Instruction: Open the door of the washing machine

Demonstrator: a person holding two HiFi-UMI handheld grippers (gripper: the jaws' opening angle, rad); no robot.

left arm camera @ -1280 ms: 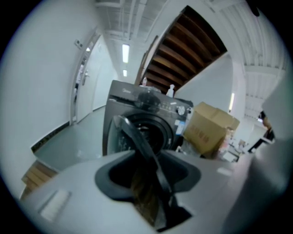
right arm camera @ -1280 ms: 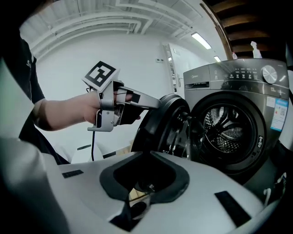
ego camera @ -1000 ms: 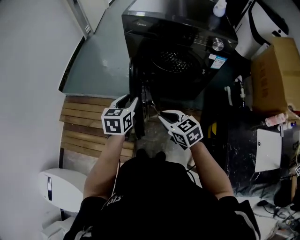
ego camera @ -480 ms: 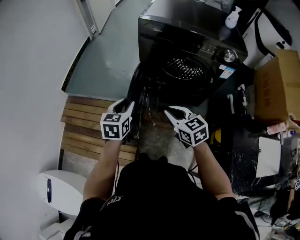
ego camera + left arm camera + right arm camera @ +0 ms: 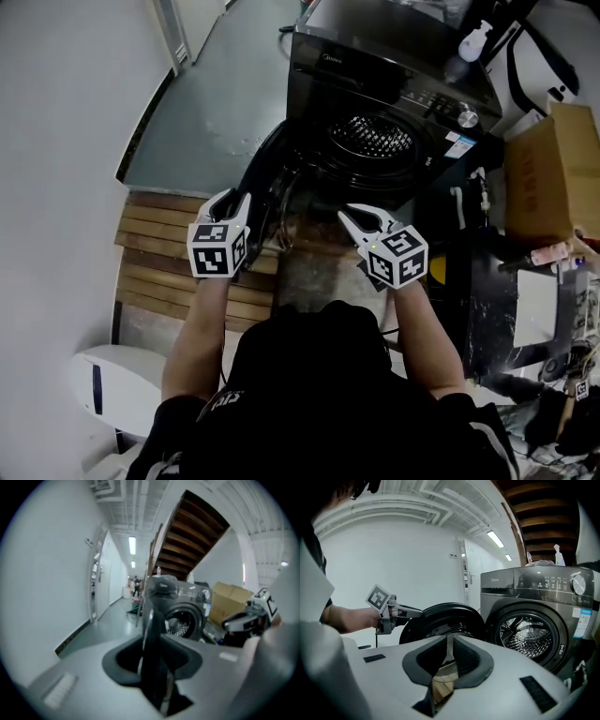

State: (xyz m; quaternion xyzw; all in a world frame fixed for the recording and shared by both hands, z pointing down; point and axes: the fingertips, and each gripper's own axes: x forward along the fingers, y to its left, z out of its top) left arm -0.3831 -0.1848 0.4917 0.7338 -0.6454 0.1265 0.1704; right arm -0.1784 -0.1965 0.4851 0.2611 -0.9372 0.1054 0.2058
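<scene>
washer (image 5: 375, 56): upper centre of head view; dark front-loader; drum (image 5: 375, 136) fully exposed
door (image 5: 265, 178): hinged on the washer's left side; swung well out, left of centre frame, edge-on to the left gripper; seen as a round dark disc at centre of the right gripper view
left gripper (image 5: 236, 202): centre-left of head view; jaws clamped on the door's rim, the dark edge standing upright between them in the left gripper view; grip at the outer rim, far from the hinge, probably for leverage on the swing
right gripper (image 5: 349, 217): centre-right of head view, below the drum opening; jaws pressed together with nothing in them; apart from door and washer; looks parked out of the door's arc
boards (image 5: 159, 248): wooden slats at left of frame, under the left arm; door hangs over their edge
box (image 5: 548, 169): cardboard, right edge; well clear of the door
stage: opening looks basically done; left to do is let go, or a bit more swing
risk: rim is thin and smooth, pinch could slip; door may drift back once released
</scene>
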